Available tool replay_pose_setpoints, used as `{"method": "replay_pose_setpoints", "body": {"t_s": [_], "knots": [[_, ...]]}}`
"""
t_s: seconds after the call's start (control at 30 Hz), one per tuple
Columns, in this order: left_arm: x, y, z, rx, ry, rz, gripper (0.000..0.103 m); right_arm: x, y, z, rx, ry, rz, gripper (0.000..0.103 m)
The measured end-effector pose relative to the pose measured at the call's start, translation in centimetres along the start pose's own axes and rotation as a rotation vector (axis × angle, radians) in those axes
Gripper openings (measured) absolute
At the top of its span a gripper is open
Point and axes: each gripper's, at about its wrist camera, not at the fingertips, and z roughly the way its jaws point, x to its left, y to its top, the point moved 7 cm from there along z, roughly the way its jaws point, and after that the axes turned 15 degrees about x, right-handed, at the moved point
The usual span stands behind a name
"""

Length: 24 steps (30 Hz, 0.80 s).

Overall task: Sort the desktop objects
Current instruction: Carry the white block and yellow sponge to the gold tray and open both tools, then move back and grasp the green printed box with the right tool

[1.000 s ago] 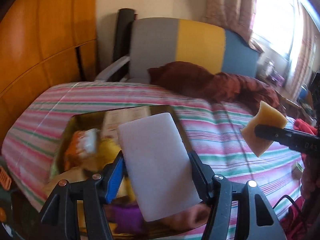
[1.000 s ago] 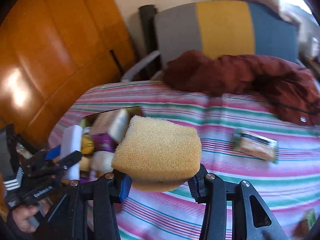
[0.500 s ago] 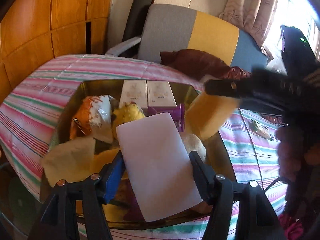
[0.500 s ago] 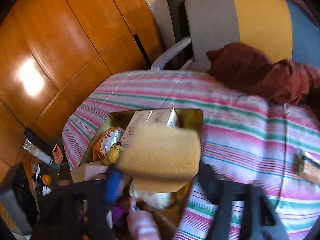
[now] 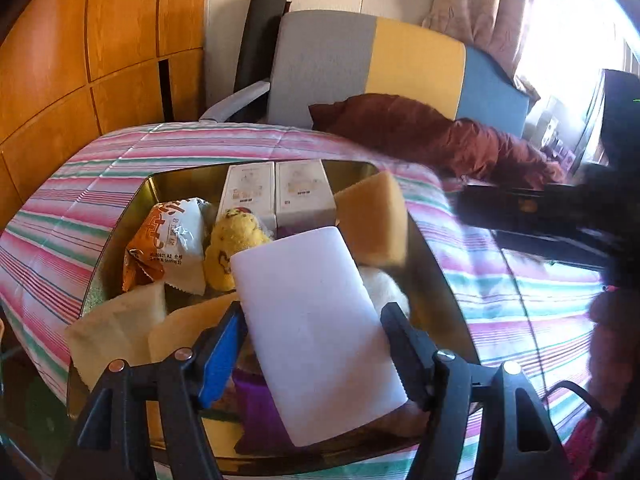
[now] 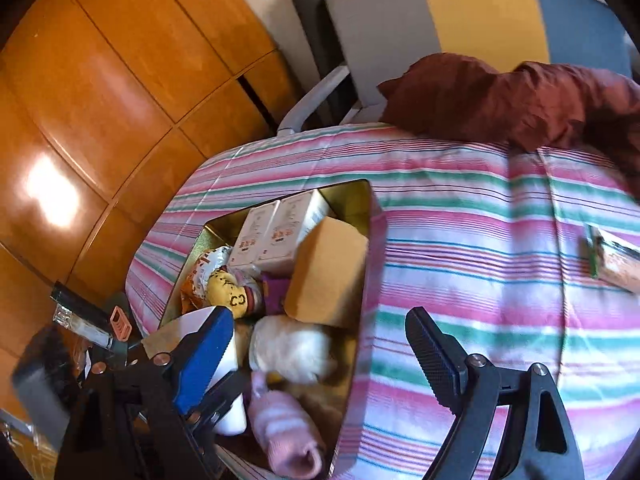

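Note:
A white foam block (image 5: 312,332) stands between the fingers of my left gripper (image 5: 313,308), just above the open gold tin (image 5: 176,184). The jaws are opening, but the pads still touch the block's two sides. A yellow sponge (image 6: 328,268) leans inside the tin (image 6: 348,194) against its right wall, and it shows in the left wrist view too (image 5: 372,220). My right gripper (image 6: 318,314) hangs over the tin's near right corner. Its jaws are opening and nothing is between them.
The tin holds two white cartons (image 5: 276,192), an orange snack packet (image 5: 164,236), a yellow plush (image 5: 232,248), a white plush (image 6: 292,348) and a pink sock (image 6: 288,432). A flat packet (image 6: 612,260) lies on the striped cloth (image 6: 460,216) to the right. A dark red cloth (image 6: 520,96) lies behind it.
My right gripper carried the yellow sponge over the tin, opened and let it drop inside. My left gripper, still holding the white block, sank a little toward the tin.

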Motion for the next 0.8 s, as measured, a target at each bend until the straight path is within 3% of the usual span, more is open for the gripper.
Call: {"method": "replay_pose_setpoints", "body": {"t_s": [0.1, 0.23, 0.47, 0.8], "knots": [[0.3, -0.1, -0.7, -0.007, -0.016, -0.015, 0.07, -0.4, -0.9, -1.1, -0.023, -0.018, 0.006, 0.089], [0.6, 0.1, -2.1, -0.053, 0.003, -0.006, 0.082, -0.9, -2.1, -1.9, -0.037, -0.014, 0.02, 0.089], [0.9, 0.3, -3.5, -0.056, 0.077, -0.017, 0.082, -1.1, -4.4, -2.0, -0.025, -0.032, 0.015, 0.091], [0.5, 0.4, -5.3, -0.085, 0.083, 0.005, 0.082, -2.8, -7.2, -2.4, -0.01, -0.049, 0.048, 0.095]]}}
